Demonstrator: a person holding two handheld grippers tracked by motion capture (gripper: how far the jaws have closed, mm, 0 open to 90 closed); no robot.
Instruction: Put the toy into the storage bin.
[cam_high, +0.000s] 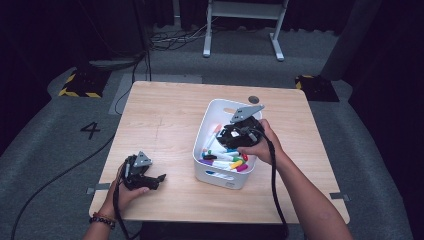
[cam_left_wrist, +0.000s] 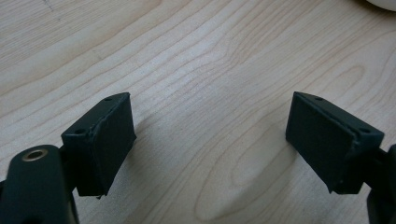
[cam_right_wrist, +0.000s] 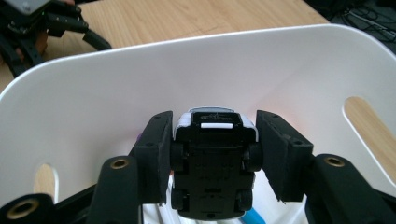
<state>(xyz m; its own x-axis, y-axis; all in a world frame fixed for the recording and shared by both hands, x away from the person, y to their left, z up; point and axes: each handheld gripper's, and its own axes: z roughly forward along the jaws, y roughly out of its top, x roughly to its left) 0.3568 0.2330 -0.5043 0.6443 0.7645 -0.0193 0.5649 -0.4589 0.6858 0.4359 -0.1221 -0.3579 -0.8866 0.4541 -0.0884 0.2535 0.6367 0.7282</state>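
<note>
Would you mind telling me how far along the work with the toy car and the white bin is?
Done: markers already lie in the white bin. In hand: the right gripper clamps a toy car, underside up, over the bin. Left: releasing the car, seemingly into the bin. The left gripper rests open and empty on the table.

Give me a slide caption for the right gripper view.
Right tongs grip a toy car, underside up, inside the white bin.

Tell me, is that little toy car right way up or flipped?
Flipped: in the right gripper view the toy car shows its black underside and wheels, clamped in the right gripper over the white bin.
</note>
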